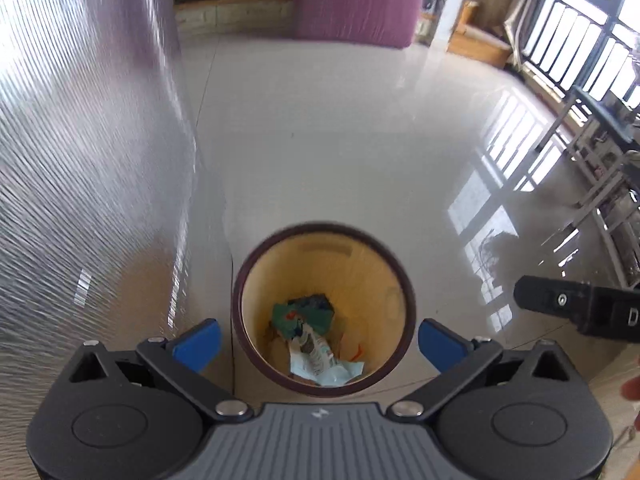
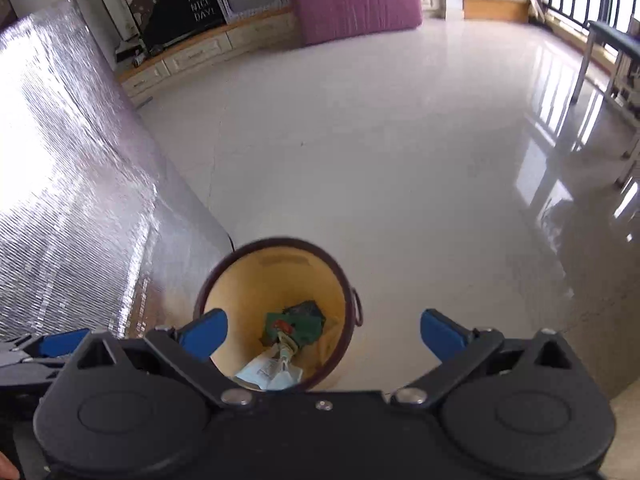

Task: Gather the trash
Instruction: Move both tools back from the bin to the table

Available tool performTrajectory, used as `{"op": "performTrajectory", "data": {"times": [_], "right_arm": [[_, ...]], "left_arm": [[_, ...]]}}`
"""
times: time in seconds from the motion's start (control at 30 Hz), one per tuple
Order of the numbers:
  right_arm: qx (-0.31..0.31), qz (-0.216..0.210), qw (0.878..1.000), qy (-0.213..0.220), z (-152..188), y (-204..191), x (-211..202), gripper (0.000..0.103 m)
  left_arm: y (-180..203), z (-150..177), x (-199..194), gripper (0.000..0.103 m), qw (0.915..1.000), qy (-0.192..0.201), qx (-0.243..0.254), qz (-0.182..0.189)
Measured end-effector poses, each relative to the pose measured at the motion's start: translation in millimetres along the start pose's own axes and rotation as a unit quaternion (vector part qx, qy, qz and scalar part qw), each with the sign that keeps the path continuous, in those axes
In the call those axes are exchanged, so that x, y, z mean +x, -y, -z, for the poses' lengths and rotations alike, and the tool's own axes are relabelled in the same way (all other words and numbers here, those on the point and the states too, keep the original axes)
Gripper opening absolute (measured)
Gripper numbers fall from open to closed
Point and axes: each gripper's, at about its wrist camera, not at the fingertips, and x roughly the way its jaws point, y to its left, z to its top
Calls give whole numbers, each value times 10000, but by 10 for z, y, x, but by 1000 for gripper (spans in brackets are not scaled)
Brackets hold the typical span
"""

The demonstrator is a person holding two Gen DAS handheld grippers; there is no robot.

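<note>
You are holding both grippers, left gripper and right gripper, spread wide and empty above the round bin with wrappers inside.

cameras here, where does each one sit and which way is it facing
Left wrist view: sits on the left tool, looking steeply down into the bin; its open blue fingers and the right tool's side show.
Right wrist view: sits on the right tool, looking down at the bin from its right; its open fingers and the left tool show.
Shared: bin, trash, silver mat, pink mattress.
</note>
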Motion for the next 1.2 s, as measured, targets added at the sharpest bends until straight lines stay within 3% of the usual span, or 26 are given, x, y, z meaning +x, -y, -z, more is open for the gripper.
{"op": "performTrajectory", "data": {"times": [0.23,0.37,0.63,1.0,1.2], "right_arm": [[-288,93,9987,417,-138,-27,-904,103],[-350,100,9968,708,-199,-45,-1431,103],[-352,87,9919,1214,-136,-134,-2374,103],[-614,122,9776,2009,0,-460,-3585,103],[-797,-49,9704,2280,112,-894,-3898,103]], "left_arm": [[136,-118,-846,103,9986,504,-21,181],[316,-175,-1303,103,9962,740,307,327],[399,-252,-2249,103,9899,1211,394,616],[88,-149,-3339,103,9786,1849,325,849],[-257,-94,-3839,103,9721,2212,273,729]]}}
